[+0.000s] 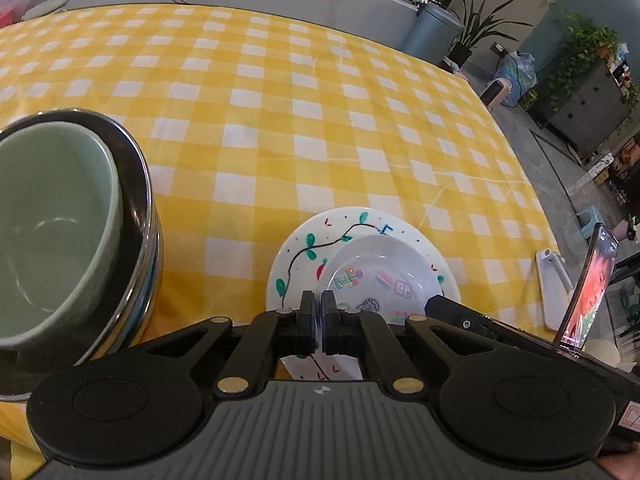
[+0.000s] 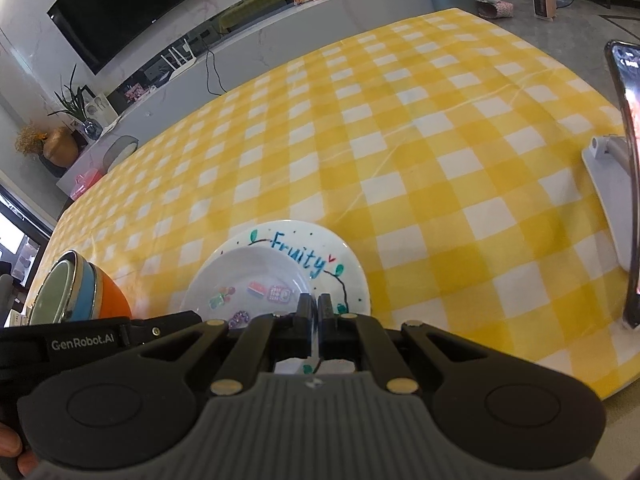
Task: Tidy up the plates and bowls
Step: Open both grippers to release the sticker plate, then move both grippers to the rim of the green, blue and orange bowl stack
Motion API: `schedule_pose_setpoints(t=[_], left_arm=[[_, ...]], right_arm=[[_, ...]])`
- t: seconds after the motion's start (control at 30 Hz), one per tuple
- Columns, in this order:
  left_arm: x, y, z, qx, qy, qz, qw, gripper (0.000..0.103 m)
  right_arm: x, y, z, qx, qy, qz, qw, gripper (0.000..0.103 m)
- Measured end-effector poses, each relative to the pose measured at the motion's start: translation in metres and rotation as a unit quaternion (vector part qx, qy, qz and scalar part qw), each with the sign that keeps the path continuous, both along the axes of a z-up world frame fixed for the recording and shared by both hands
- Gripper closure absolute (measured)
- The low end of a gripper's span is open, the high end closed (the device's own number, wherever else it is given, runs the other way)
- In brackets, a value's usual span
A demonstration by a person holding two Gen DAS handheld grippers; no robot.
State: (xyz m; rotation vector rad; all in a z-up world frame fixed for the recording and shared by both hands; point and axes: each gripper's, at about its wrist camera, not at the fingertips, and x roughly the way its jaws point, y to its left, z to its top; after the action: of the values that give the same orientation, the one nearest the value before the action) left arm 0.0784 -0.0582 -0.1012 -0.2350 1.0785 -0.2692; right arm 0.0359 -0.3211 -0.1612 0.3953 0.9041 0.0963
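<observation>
**Both claws clamped on the plate stack near the table's front edge**

The table [image 2: 420, 128] is covered in a yellow-and-white check cloth, and most of it lies bare beyond the dishes, out to its far edge. On the right, close to the edge, a phone [image 2: 628, 184] stands upright in a white stand [image 2: 604, 200]. The table's front-right edge shows in the right wrist view, with grey floor past it.

There are two plates. A large plate [image 2: 344, 264] painted with green leaves and the word "Fruity" lies flat on the cloth, and a small plate [image 2: 248, 276] with coloured stickers sits on top of it, shifted toward the left side. Well apart to the left is one stack of nested bowls [image 2: 88, 292]: a pale green one innermost, then blue and orange ones with metal rims. How many bowls there are in all I cannot tell.

The left claw [image 1: 319, 308] has its jaws clenched, and a thin pale rim shows in the slit between them, at the near left side of the plates. The right claw [image 2: 315, 312] is likewise clenched on a pale rim at the near right side of the large plate. Which plate's rim the left claw grips is not clear. Each claw's body shows at the edge of the other's view.
</observation>
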Motion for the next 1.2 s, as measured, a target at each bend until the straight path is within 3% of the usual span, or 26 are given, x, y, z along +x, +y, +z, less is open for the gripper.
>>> schedule_pose_setpoints(t=[0.3, 0.47, 0.6, 0.87, 1.13, 1.2], left_arm=[[-0.003, -0.005, -0.002, 0.015, -0.014, -0.008, 0.9998, 0.096], [-0.006, -0.005, 0.003, 0.012, -0.025, -0.012, 0.9995, 0.077], [-0.012, -0.007, 0.015, 0.02, -0.052, -0.013, 0.9984, 0.066], [-0.028, -0.004, 0.045, 0.033, -0.104, -0.032, 0.9935, 0.06], [-0.043, 0.025, 0.079, 0.055, -0.14, -0.018, 0.9885, 0.049], [-0.045, 0.036, 0.085, 0.061, -0.14, -0.003, 0.9882, 0.048]], right_arm=[[0.0, 0.008, 0.001, -0.031, -0.015, 0.015, 0.999, 0.098], [-0.002, 0.011, 0.004, -0.039, -0.029, 0.018, 0.999, 0.094], [-0.005, 0.012, 0.012, -0.05, -0.052, 0.014, 0.997, 0.076], [-0.013, 0.014, 0.034, -0.061, -0.092, 0.005, 0.994, 0.066], [-0.026, 0.04, 0.065, -0.069, -0.13, 0.011, 0.989, 0.04], [-0.026, 0.051, 0.07, -0.067, -0.128, 0.019, 0.989, 0.037]])
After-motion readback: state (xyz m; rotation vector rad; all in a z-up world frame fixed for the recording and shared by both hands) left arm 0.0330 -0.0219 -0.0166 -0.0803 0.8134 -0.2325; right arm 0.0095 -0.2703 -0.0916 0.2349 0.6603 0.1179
